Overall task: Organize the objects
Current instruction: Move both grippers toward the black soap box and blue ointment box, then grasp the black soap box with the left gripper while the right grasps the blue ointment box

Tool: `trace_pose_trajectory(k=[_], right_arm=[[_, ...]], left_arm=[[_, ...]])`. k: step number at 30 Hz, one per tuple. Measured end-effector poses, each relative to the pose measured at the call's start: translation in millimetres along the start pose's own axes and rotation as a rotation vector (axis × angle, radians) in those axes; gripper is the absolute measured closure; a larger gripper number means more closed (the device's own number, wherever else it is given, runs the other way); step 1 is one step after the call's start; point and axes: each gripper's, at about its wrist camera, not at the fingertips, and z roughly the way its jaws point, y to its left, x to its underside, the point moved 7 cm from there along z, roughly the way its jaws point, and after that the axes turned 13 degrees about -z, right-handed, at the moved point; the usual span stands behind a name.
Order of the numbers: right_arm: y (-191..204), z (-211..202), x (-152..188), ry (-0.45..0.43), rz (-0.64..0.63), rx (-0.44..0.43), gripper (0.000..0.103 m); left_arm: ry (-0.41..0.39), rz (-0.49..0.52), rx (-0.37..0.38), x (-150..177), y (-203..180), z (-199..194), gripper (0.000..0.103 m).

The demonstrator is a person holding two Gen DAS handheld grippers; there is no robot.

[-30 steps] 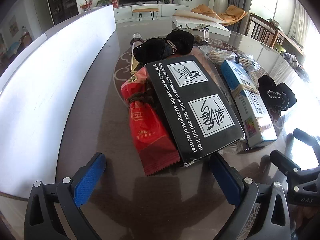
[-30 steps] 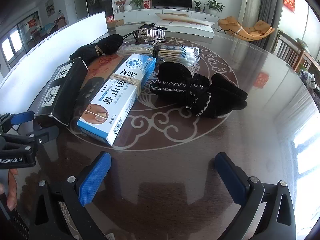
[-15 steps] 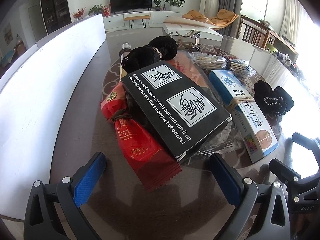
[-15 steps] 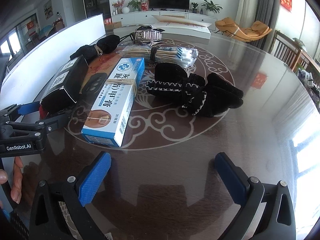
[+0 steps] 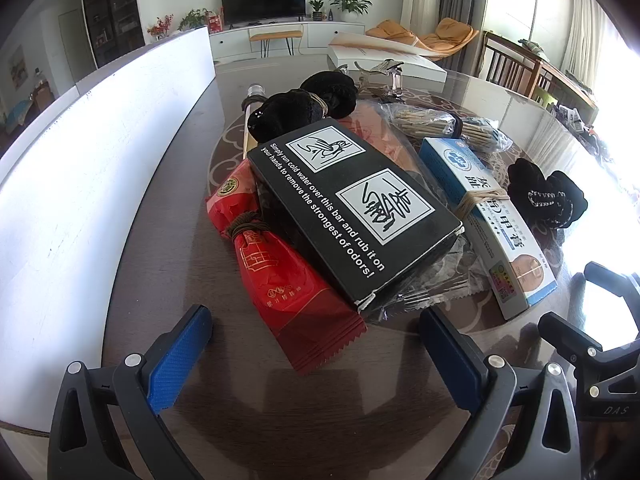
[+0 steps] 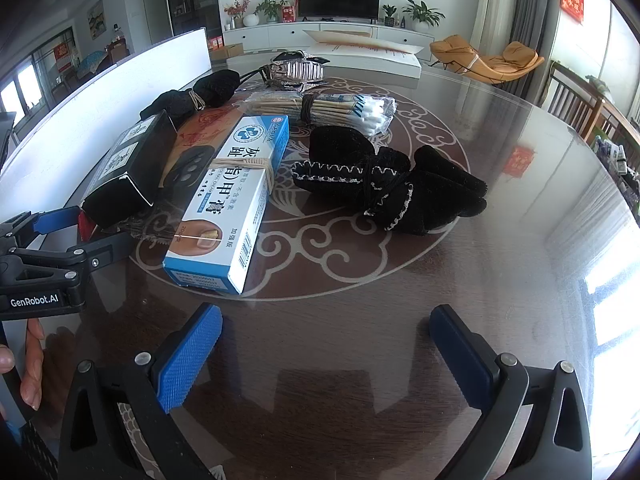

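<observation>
A black box with white print (image 5: 352,208) lies on a red packet (image 5: 288,276) and a clear wrapper. Right of it sits a blue-and-white cream box (image 5: 488,220) tied with a rubber band, seen too as the cream box (image 6: 236,196). Black trimmed gloves (image 6: 384,184), a cotton swab bundle (image 6: 340,108) and a black cloth bundle (image 6: 196,94) lie further back. My left gripper (image 5: 316,356) stands open just short of the red packet and black box. My right gripper (image 6: 326,348) is open over bare tabletop, short of the cream box.
The dark glass table (image 6: 500,264) has a white swirl pattern. A white panel (image 5: 80,184) runs along its left side. A white box (image 6: 360,54) and a shiny hair clip (image 6: 298,68) lie at the far edge. Chairs stand at right. A hand (image 6: 30,364) holds the left gripper.
The left gripper has pulled back and tilted, so the black box and red packet sit further from its fingers. The right gripper has edged toward the cream box.
</observation>
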Motion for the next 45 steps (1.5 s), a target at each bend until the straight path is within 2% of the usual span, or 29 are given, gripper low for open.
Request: trace_pose_trajectory(k=[5,6,8,10,13,16,18,19,20,21,22,23,26,29,31,37,38,39,40,44,45], right_arm=[[-0.2,0.0,0.2,0.000,0.000,0.000,0.000],[-0.2,0.0,0.3,0.000,0.000,0.000,0.000],[-0.2,0.0,0.3,0.000,0.000,0.000,0.000],[0.0,0.0,-0.1,0.000,0.000,0.000,0.000],[0.1,0.0,-0.3,0.000,0.000,0.000,0.000],[-0.1,0.2,-0.2,0.000,0.000,0.000,0.000],[-0.1,0.3,-0.1,0.000,0.000,0.000,0.000],[0.1,0.2,-0.4,0.000,0.001,0.000,0.000],[0.0,0.3,-0.3,0.000,0.000,0.001,0.000],[-0.1,0.4,-0.2,0.000,0.000,0.001,0.000],[-0.1,0.5,-0.2,0.000,0.000,0.001,0.000],[-0.2,0.5,-0.2,-0.001,0.000,0.001,0.000],[-0.1,0.5,-0.3,-0.001,0.000,0.001,0.000],[-0.2,0.6,-0.3,-0.001,0.001,0.001,0.000],[-0.3,0.8,-0.3,-0.001,0.001,0.001,0.000],[-0.4,1.0,-0.4,-0.001,0.001,0.001,0.000],[-0.5,1.0,-0.4,-0.001,0.001,0.001,0.000],[-0.2,0.8,-0.7,-0.001,0.001,0.002,0.000],[-0.4,0.9,-0.6,-0.001,0.001,0.001,0.000],[-0.6,-1.1,0.2,-0.009,0.007,-0.010,0.000],[0.3,-3.3,-0.3,-0.021,0.012,-0.040,0.000]], left_arm=[[0.017,-0.004,-0.008,13.2,5.9,-11.0,0.000],[0.027,-0.028,0.003,17.9,8.8,-16.3,0.000],[0.033,-0.104,0.072,18.8,12.3,-28.5,0.000],[0.034,-0.171,0.128,5.9,11.0,-37.3,0.000],[0.046,-0.226,0.147,-27.7,1.3,-34.8,0.000],[0.119,-0.201,0.091,-51.5,-18.0,-5.2,0.000],[0.138,-0.139,-0.042,-57.9,-25.8,13.9,0.000],[0.125,-0.113,-0.078,-60.2,-29.3,17.5,0.000],[0.100,-0.098,-0.089,-62.0,-32.0,16.0,0.012],[0.068,-0.084,-0.081,-63.3,-34.4,10.9,0.038],[0.070,-0.078,-0.045,-61.6,-36.9,7.5,0.045],[0.070,-0.079,-0.033,-58.3,-35.1,4.9,0.045],[0.063,-0.050,0.005,-39.5,-25.0,-8.6,0.046],[0.077,-0.047,0.140,-8.7,-11.8,-40.0,0.046],[0.074,-0.012,0.176,13.3,-5.3,-58.4,0.045],[0.109,0.029,0.154,71.6,12.2,-67.8,0.041],[0.080,0.043,0.138,73.2,13.1,-68.6,0.035],[0.086,0.051,0.102,74.2,14.1,-65.3,0.028],[0.079,0.057,0.078,73.9,13.2,-64.2,0.026],[0.071,0.074,0.028,67.6,10.2,-57.8,0.028],[0.063,0.070,0.032,65.8,9.9,-59.3,0.041]])
